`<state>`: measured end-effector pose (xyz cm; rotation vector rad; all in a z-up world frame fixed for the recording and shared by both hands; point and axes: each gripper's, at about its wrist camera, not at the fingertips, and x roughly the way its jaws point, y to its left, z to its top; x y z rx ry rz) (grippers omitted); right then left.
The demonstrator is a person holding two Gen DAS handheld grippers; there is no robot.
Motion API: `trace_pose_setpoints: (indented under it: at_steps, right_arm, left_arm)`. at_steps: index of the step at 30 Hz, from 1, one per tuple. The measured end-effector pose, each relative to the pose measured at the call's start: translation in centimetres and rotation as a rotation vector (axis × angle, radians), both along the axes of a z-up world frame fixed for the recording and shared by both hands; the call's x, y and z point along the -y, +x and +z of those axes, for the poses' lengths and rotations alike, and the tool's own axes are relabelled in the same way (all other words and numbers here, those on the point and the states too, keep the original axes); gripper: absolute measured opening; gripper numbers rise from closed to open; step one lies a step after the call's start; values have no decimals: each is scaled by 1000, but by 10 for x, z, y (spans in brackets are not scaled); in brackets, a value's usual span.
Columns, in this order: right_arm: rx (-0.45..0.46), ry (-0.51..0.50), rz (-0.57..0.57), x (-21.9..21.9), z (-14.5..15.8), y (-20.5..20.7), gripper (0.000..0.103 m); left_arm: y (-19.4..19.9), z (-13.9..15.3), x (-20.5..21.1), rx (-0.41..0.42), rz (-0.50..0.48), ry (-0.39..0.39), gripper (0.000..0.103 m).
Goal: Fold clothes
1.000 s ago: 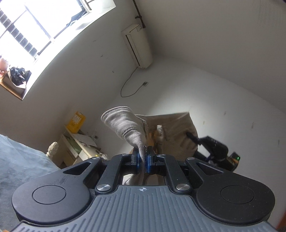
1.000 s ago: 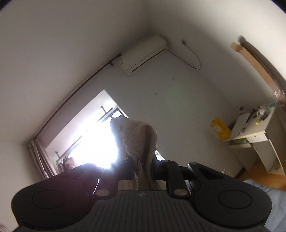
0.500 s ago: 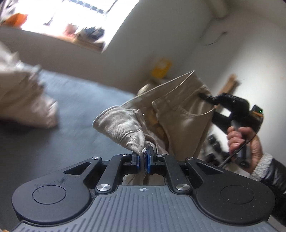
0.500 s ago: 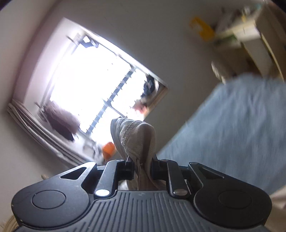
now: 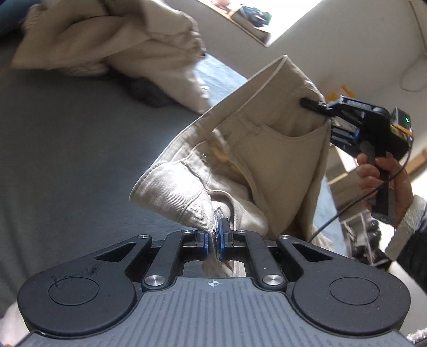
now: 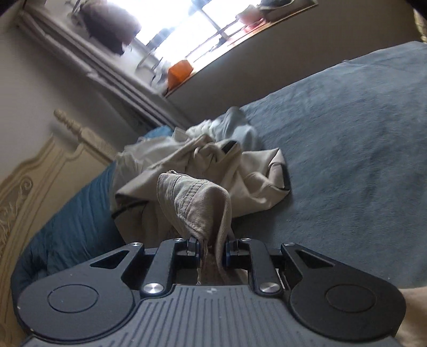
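Note:
A pair of beige trousers (image 5: 269, 149) hangs by its waistband between both grippers, above a grey-blue bed (image 5: 66, 149). My left gripper (image 5: 214, 237) is shut on one end of the waistband, with cloth bunched over its pads. In the left wrist view my right gripper (image 5: 311, 103), held in a person's hand (image 5: 384, 173), pinches the other waistband end beside a pocket. In the right wrist view the right gripper (image 6: 212, 251) is shut on a thick fold of the beige trousers (image 6: 194, 202). The trouser legs are hidden below.
A heap of pale clothes (image 6: 213, 165) lies on the bed (image 6: 347, 149) ahead, also visible as a cream pile (image 5: 120, 45) at the upper left. A carved cream headboard (image 6: 40, 176) and a blue pillow (image 6: 69, 229) stand left. A bright window (image 6: 202, 24) is beyond.
Both grippers swung down from pointing at the walls and ceiling toward the bed, carrying the trousers. The bed and clothes heap came into view. Both grips held.

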<state>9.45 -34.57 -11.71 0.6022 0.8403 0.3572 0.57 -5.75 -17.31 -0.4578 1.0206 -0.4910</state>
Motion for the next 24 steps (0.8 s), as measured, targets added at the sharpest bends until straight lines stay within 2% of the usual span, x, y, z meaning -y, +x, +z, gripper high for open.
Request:
trace_pose_setpoints:
  at_steps: [2,4,7,8,9,10,12,16,18,19,24]
  right_arm:
    - [-37,-63,71,-25,-12,16,18]
    - [-87,-143,137,-47,-34,33,18]
    - [-194,-356,201,-76,-81,56,24]
    - [-224,-432,205,-82,-92,61,29]
    - [-254,-508,207,-89,-102,65,41]
    - [-284,-585,209,-96,-112,69,47]
    - [-293,-664,215,-103,-120,73,65]
    - [-252,-715,193,-100,-113,72,79]
    - [-229,-729,134,-92,-106,71,90]
    - [-218,-729,98,-86,-102,71,92]
    - [-227,-544,0,-51,-97,62,94]
  left_arm:
    - [8,-11,-4,-42,12,28,6]
    - [17,-28,-8,-125,11,52,6]
    - [33,-57,-16,-286,24,83,10]
    - [37,-66,-19,-340,33,89,14]
    - [41,-74,-23,-390,42,93,18]
    - [45,-78,-28,-424,56,90,20]
    - [45,-79,-38,-445,82,78,30]
    - [42,-81,-57,-466,139,48,43]
    - [40,-85,-64,-477,167,35,55]
    - [40,-87,-67,-482,176,36,56]
    - [44,-105,-65,-534,184,32,57]
